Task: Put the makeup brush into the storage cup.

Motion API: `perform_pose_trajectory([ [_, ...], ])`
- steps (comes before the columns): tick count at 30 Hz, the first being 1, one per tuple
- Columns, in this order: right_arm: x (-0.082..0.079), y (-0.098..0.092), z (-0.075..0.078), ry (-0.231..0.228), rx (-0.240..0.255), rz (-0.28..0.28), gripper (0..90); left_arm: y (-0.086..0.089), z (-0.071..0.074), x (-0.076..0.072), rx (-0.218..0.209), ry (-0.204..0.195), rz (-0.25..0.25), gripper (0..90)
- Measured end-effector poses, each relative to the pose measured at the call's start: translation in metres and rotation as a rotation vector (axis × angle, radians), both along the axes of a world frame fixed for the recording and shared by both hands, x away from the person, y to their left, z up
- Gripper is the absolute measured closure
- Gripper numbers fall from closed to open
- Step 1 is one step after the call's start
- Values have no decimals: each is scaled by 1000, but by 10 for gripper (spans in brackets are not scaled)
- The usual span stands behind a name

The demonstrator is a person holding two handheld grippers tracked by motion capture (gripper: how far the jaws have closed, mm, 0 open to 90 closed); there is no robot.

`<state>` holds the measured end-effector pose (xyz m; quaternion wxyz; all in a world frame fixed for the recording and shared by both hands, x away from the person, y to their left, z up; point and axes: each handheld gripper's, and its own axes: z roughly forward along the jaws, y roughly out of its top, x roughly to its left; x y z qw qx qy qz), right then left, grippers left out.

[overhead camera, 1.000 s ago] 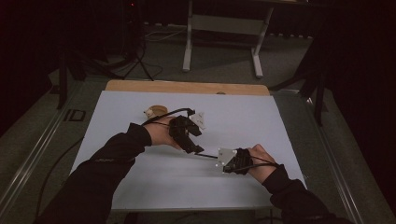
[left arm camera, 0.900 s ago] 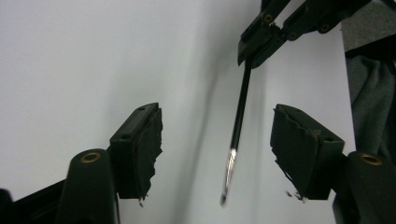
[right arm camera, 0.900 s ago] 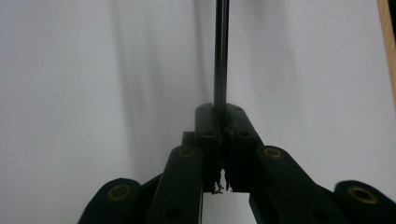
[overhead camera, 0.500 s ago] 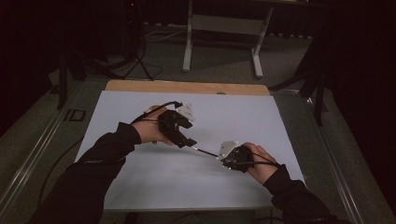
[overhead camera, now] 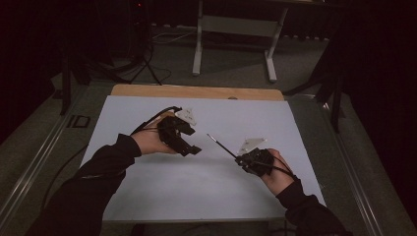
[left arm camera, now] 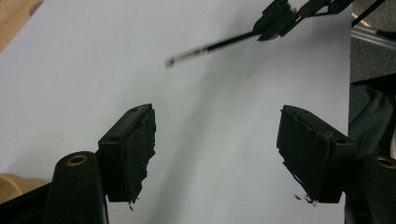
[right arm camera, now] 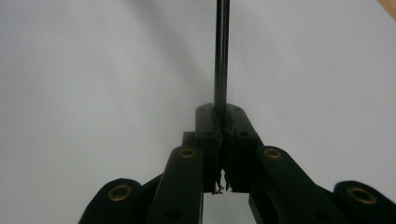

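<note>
A thin black rod (overhead camera: 220, 144) sticks out from my right gripper (overhead camera: 242, 160), which is shut on its near end; in the right gripper view the rod (right arm camera: 222, 46) runs straight up from the closed pads of that gripper (right arm camera: 222, 112). My left gripper (overhead camera: 189, 147) hovers to the left of the rod's free tip, apart from it. In its own view my left gripper (left arm camera: 217, 122) has its fingers (left arm camera: 133, 140) wide apart; they have just been opening, and only white sheet lies between them. The rod (left arm camera: 210, 46) and the right gripper (left arm camera: 280, 18) lie beyond.
A white sheet (overhead camera: 162, 191) covers the table, with a wooden strip (overhead camera: 196, 92) along its far edge. Cables trail from both grippers. On the dark floor beyond stand a metal frame (overhead camera: 235, 24) and stand legs (overhead camera: 142, 69).
My left gripper has drawn back to the left, away from the rod and the right gripper, and its jaws stand wider. The right gripper still holds the rod and has barely shifted.
</note>
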<state>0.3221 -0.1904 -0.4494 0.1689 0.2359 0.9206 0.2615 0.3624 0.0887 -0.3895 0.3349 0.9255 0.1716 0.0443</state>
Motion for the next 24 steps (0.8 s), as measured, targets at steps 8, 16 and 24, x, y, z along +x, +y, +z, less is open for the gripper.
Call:
perform_pose_trajectory([
  [8, 1, -10, 2, 77, 153, -69, 856, 8, -7, -2, -53, 10, 45, 275],
  [16, -6, -9, 3, 67, 179, -61, 856, 10, -17, -8, -93, 5, 93, 231],
  [24, -9, -16, 6, 111, 295, -93, 856, 4, -24, -17, -113, 7, 140, 175],
])
